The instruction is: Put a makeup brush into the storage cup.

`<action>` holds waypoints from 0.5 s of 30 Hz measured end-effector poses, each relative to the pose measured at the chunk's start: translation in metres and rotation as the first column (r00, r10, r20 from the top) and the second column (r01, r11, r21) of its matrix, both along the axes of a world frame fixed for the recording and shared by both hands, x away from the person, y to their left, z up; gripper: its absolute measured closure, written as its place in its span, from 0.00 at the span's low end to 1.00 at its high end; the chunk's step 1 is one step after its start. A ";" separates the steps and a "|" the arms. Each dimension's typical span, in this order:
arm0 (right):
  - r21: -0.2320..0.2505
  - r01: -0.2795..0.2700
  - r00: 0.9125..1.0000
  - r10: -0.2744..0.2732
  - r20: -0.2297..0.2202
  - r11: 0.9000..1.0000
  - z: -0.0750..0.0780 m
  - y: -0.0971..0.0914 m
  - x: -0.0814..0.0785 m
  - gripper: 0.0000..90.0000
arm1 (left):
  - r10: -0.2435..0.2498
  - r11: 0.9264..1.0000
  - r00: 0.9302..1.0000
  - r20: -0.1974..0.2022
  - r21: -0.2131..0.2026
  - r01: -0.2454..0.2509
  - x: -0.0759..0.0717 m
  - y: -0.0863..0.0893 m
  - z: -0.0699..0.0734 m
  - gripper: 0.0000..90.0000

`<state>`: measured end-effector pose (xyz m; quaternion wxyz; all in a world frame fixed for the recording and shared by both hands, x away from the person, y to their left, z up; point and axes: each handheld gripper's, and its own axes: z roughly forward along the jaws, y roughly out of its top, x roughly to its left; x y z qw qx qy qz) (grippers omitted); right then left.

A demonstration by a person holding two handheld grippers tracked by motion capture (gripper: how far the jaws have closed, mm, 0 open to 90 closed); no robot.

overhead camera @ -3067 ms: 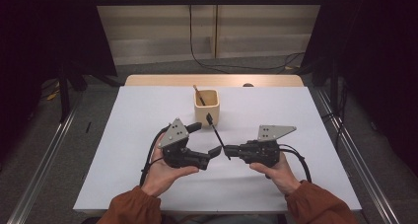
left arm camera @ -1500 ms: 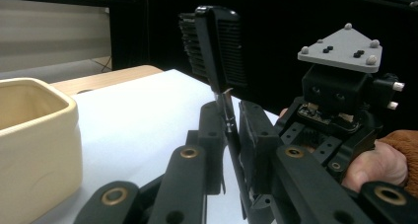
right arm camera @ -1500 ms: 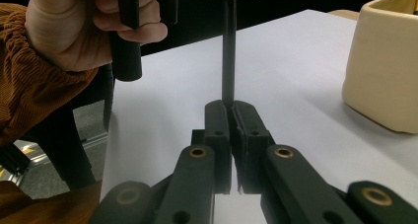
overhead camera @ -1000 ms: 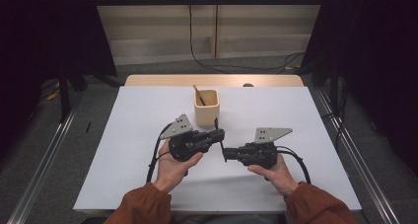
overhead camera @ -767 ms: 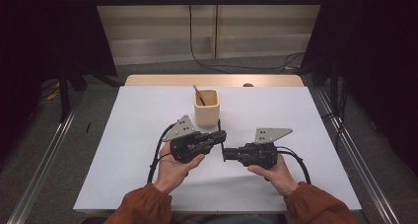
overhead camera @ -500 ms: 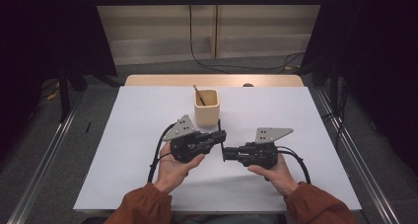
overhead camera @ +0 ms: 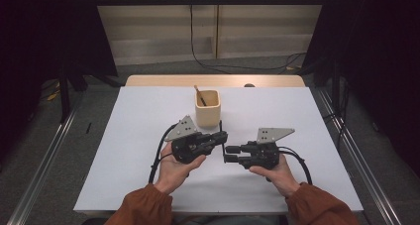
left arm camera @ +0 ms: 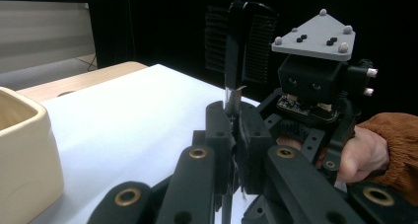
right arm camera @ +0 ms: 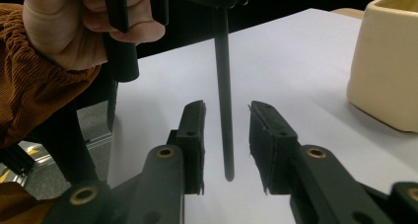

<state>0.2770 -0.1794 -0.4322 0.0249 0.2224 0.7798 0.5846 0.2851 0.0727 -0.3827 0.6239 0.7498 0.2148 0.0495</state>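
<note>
White desk (overhead camera: 124, 136), left hand-held gripper (overhead camera: 224, 136) clamped on black brush (left arm camera: 240, 41), right hand-held gripper (overhead camera: 229, 153) just parted around its handle, not touching.

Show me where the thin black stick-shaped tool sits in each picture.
High view: thin black tool at table centre, right of and below the cream square cup.
Left gripper view: upright, top centre; cup at left edge.
Right gripper view: hanging mid-picture; cup at right edge.
Shared landmark: the cup.
</note>
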 end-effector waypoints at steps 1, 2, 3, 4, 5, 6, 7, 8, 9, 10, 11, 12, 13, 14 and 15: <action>0.002 0.000 1.000 0.000 -0.001 1.000 0.000 0.000 0.000 0.71 | 0.000 1.000 1.000 0.002 0.003 0.000 0.000 0.000 0.000 0.95; 0.001 0.000 1.000 0.000 0.000 1.000 0.000 0.000 0.000 0.69 | 0.002 1.000 1.000 0.001 0.001 -0.002 0.000 0.000 0.000 0.95; -0.002 0.001 1.000 -0.001 0.001 1.000 0.000 0.000 0.000 0.67 | 0.000 1.000 1.000 0.002 0.003 0.000 0.000 0.000 0.000 0.95; -0.001 0.001 1.000 -0.001 0.001 1.000 0.000 0.000 0.000 0.66 | 0.001 1.000 1.000 0.002 0.004 -0.001 0.000 0.000 0.000 0.95; -0.002 0.001 1.000 -0.001 0.002 1.000 0.000 0.001 0.000 0.65 | 0.001 1.000 1.000 0.002 0.004 -0.001 0.000 0.000 0.000 0.95; -0.003 0.003 1.000 -0.003 0.003 1.000 0.000 0.001 0.000 0.62 | 0.003 1.000 1.000 0.002 0.003 -0.003 0.000 0.000 0.000 0.95; -0.003 0.004 1.000 -0.004 0.002 1.000 0.000 0.001 0.000 0.60 | 0.004 1.000 1.000 0.001 0.000 -0.004 0.000 0.000 0.000 0.95; -0.003 0.006 1.000 -0.006 0.002 1.000 0.000 0.001 0.000 0.58 | 0.004 1.000 1.000 0.000 0.001 -0.004 0.000 0.000 0.000 0.95; -0.004 0.010 1.000 -0.010 0.001 1.000 0.000 0.001 0.000 0.56 | 0.004 1.000 1.000 0.000 0.000 -0.004 0.000 0.000 0.000 0.95; -0.005 0.013 1.000 -0.013 0.000 1.000 0.000 0.001 0.000 0.54 | 0.003 1.000 1.000 0.001 0.002 -0.003 0.000 0.000 0.000 0.95; -0.006 0.017 1.000 -0.017 0.000 1.000 0.000 0.001 0.000 0.51 | 0.002 1.000 1.000 0.001 0.002 -0.002 0.000 0.000 0.000 0.95; -0.006 0.022 1.000 -0.022 -0.001 1.000 0.000 0.001 0.000 0.49 | 0.001 1.000 1.000 0.002 0.004 -0.001 0.000 0.000 0.000 0.95; -0.007 0.023 1.000 -0.023 0.000 1.000 0.000 0.001 0.000 0.47 | 0.001 1.000 1.000 0.000 0.002 -0.001 0.000 0.000 0.000 0.95; -0.007 0.025 1.000 -0.025 0.001 1.000 0.000 0.001 0.000 0.45 | 0.000 1.000 1.000 0.002 0.006 0.000 0.000 0.000 0.000 0.95; -0.007 0.027 1.000 -0.027 0.001 1.000 0.000 0.001 0.000 0.43 | 0.000 1.000 1.000 0.001 0.004 0.000 0.000 0.000 0.000 0.95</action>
